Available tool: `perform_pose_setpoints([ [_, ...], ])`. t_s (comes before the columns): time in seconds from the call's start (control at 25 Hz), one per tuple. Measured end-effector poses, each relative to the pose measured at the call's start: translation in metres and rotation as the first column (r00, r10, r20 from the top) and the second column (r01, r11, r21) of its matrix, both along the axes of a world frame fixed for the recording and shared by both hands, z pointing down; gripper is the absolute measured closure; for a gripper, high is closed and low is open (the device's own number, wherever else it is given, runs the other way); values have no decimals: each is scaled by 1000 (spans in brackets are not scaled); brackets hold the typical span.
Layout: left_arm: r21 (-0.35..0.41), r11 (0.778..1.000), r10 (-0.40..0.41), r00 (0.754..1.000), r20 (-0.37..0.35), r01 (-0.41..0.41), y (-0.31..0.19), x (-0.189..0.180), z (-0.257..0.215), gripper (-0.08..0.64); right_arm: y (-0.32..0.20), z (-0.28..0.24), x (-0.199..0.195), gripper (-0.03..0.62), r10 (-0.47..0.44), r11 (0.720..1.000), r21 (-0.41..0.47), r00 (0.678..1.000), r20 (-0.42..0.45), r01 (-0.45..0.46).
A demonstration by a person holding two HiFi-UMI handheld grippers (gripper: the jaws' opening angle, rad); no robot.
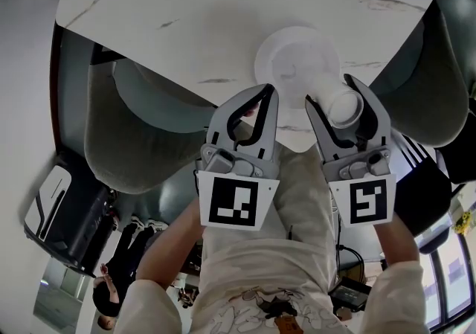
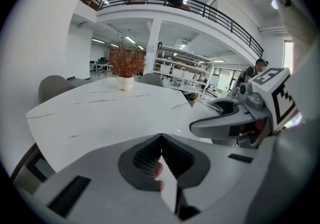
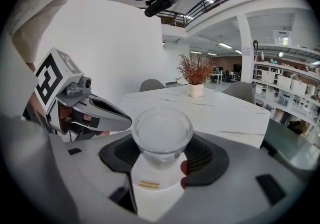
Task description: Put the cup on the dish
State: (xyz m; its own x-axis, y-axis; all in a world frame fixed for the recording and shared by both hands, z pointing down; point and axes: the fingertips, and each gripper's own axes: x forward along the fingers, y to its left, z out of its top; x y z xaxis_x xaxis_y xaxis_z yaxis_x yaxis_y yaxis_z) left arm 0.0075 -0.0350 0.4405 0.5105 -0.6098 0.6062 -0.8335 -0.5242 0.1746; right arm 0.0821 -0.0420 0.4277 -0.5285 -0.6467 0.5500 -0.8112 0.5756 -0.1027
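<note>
White marble table (image 1: 186,13) bears dish (image 1: 290,50); right claw (image 1: 333,92) pinches near-upright cup (image 1: 346,108), left claw (image 1: 266,91) pressed together.

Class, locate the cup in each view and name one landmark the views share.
Head view: cup right of centre, held in the right gripper's jaws.
Left gripper view: cannot be made out.
Right gripper view: lower centre, between the jaws.
Shared landmark: the white table.

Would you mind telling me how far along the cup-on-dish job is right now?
Done: the right gripper has its jaws closed on the cup. In hand: the cup hangs tilted at the near edge of the dish. Left: stand it on the bare dish and release. The left gripper is shut and empty.
</note>
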Motion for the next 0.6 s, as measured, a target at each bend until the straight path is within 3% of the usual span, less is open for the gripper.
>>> perform_pose_setpoints([
  [0.6,-36,999,-15,1000,-13,15,-5,0,32,557,-6,31,-20,330,-33,999,-37,999,-42,32],
])
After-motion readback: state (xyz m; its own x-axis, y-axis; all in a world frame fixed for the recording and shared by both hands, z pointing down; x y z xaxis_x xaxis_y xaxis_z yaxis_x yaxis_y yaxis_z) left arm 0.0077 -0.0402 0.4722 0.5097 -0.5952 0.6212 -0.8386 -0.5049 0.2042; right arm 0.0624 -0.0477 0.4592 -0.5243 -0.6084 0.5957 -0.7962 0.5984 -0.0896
